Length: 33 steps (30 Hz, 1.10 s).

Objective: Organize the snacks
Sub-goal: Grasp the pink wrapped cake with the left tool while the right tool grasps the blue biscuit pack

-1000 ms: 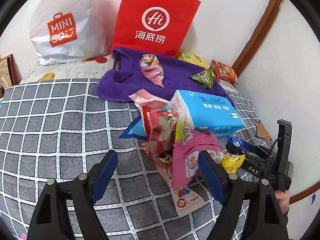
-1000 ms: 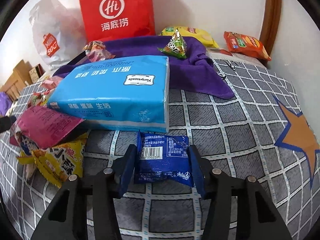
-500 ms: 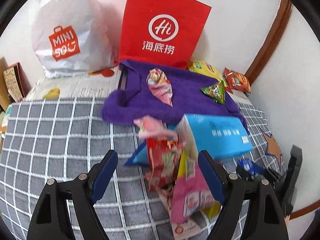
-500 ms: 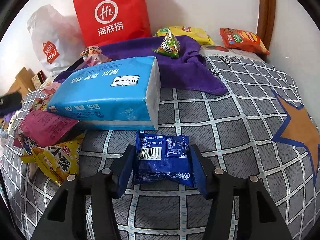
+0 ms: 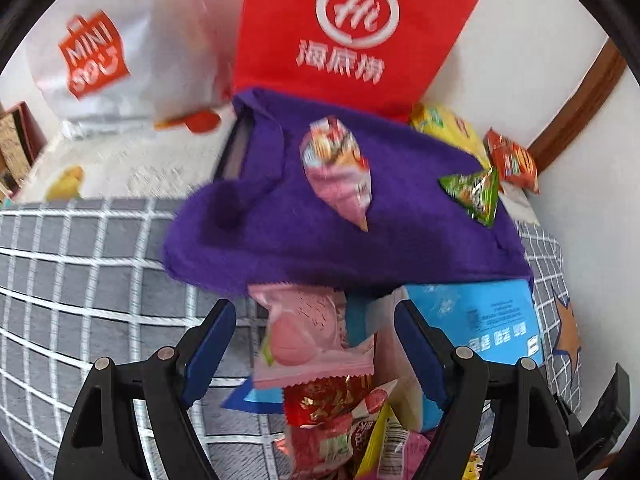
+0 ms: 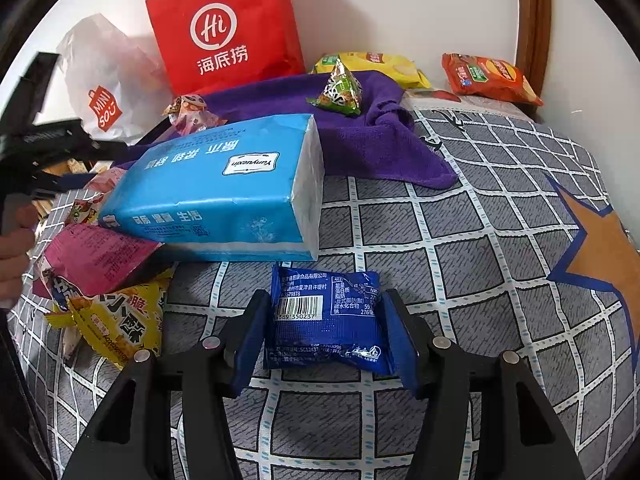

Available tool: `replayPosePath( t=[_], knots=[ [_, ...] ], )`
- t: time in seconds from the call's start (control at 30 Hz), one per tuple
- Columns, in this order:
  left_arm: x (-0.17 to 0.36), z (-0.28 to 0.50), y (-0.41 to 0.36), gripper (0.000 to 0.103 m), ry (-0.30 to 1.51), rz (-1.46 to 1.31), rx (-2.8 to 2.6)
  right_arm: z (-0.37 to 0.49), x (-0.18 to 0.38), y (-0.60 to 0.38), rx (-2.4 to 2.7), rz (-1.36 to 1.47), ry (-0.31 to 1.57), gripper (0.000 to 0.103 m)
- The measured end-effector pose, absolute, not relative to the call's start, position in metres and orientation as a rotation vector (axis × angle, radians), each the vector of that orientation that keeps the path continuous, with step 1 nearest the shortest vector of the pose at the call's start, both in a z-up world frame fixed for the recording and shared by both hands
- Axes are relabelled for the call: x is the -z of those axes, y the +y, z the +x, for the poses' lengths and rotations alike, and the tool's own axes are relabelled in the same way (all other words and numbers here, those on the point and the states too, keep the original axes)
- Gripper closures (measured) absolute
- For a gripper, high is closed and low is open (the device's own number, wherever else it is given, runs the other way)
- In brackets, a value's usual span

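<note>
The right tongs [image 6: 324, 336] are opening around the blue packet [image 6: 326, 316] lying flat on the checked bed [image 6: 460, 240]. The left tongs [image 5: 314, 350], closing, straddle a pink packet [image 5: 308, 340] without gripping it.

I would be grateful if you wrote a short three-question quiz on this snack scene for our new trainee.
1. True or false: the green triangular packet lies on the purple towel.
2. Which item sits between the pads of the right hand-held gripper? A) blue tissue pack B) dark blue snack packet C) orange chip bag
3. Fill in: nearest the tips of the left hand-held gripper is a ___ packet on the pile.

Key: 1 true; 2 B, lying on the checked bedcover while the jaws are opening; 3 pink, with those jaws closing but not yet touching it.
</note>
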<state>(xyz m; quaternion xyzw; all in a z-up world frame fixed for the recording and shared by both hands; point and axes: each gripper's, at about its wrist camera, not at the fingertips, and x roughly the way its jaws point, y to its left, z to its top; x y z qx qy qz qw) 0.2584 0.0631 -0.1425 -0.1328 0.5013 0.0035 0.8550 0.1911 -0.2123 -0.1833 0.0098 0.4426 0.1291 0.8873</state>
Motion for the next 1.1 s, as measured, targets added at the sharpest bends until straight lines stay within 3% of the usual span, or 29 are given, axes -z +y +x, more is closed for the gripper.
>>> replayPosePath(
  t=[0.1, 0.17, 0.7, 1.1],
  knots=[
    [0.154, 0.260, 0.060, 0.040, 1.087, -0.261, -0.007, 0.191, 0.183, -0.212, -0.273, 0.021, 0.920, 0.043],
    [0.159, 0.259, 0.062, 0.056, 1.104, -0.279, 0.009, 0.191, 0.183, -0.212, -0.275, 0.022, 0.921, 0.043],
    [0.111, 0.177, 0.100, 0.055, 0.948, -0.304, 0.033, 0.191, 0.183, -0.208, -0.265, 0.007, 0.921, 0.042],
    [0.161, 0.129, 0.101, 0.055, 1.025, -0.311, 0.039, 0.191, 0.183, -0.205, -0.251, -0.019, 0.924, 0.042]
  ],
)
